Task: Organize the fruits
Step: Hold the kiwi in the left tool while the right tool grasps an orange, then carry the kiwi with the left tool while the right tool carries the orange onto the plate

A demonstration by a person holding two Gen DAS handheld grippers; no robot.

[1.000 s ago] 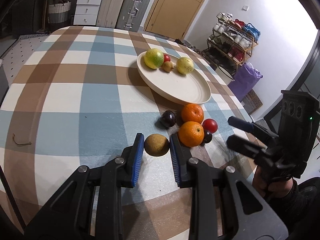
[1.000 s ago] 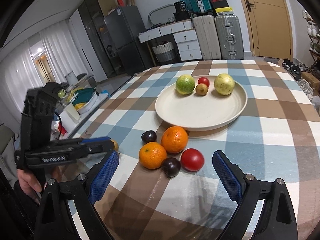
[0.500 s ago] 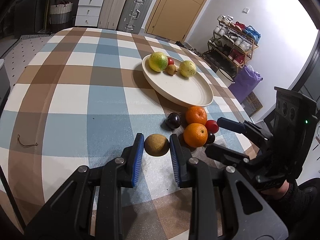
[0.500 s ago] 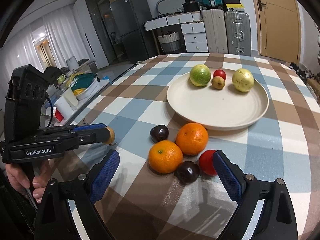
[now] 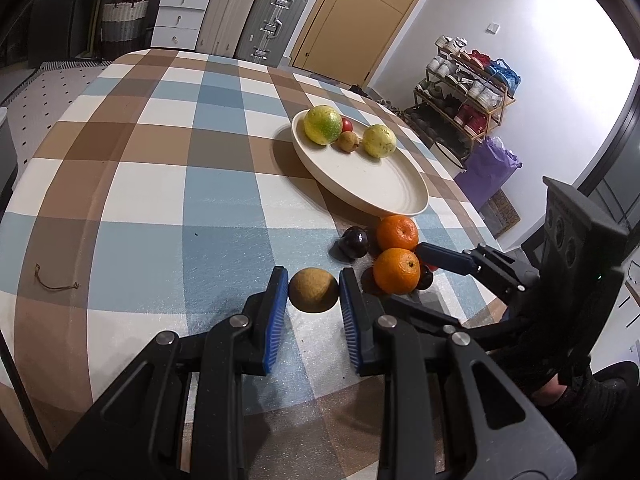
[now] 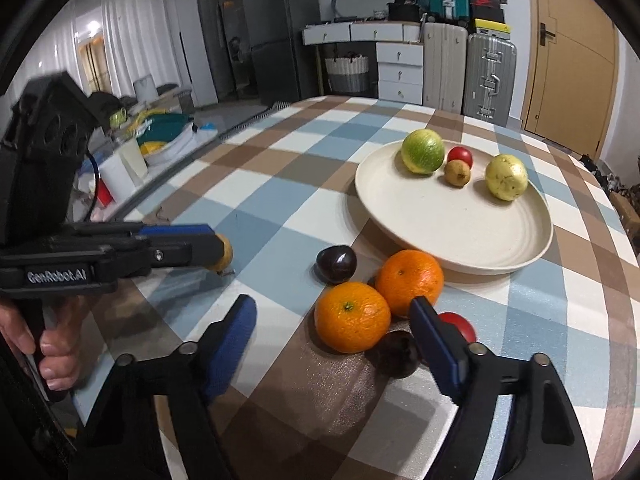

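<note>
Left jaws pinch brown fruit (image 5: 313, 289), two oranges (image 6: 352, 317), four fruits on plate (image 6: 452, 224)

Left hand-held gripper (image 5: 313, 294) clamped, right hand-held gripper (image 6: 334, 330) spread.

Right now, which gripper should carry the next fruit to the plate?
Left. The left gripper is shut on the brown fruit, ready to carry it to the plate. The right gripper is open around the near orange, holding nothing.
</note>
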